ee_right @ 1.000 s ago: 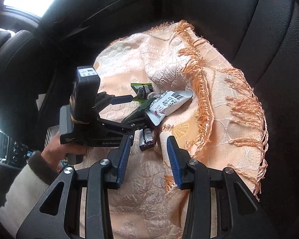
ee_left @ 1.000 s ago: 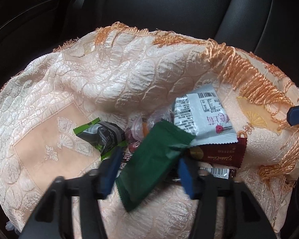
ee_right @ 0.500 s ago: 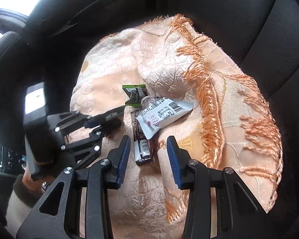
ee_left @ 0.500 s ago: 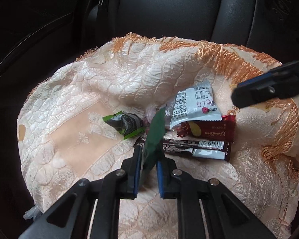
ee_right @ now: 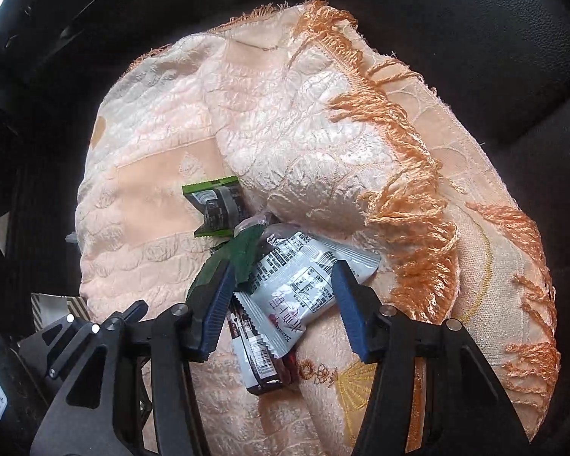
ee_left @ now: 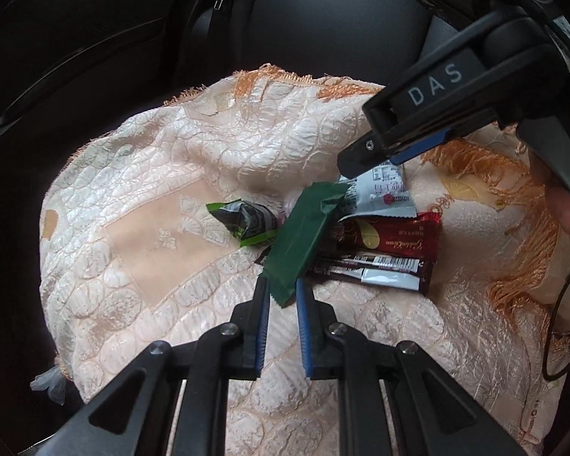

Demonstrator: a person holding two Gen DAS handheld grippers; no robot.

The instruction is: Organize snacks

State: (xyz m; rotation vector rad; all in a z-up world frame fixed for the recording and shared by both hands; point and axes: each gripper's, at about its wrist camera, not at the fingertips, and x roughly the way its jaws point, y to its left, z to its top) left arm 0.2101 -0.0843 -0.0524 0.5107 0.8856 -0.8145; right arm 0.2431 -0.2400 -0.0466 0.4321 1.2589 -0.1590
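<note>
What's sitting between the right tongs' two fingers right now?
The white printed snack packet lies between the opening right tongs, not yet pinched, with the dark brown bar wrapper beneath it; the right wrist view shows this.

left hand-held gripper (ee_left: 283,292) – clamped | right hand-held gripper (ee_right: 281,296) – jaws opening, tilted down

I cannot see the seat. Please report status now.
Left gripper shut on flat dark green wrapper. Right gripper opening, straddling white printed packet. Brown bars underneath; nothing blocking.
</note>
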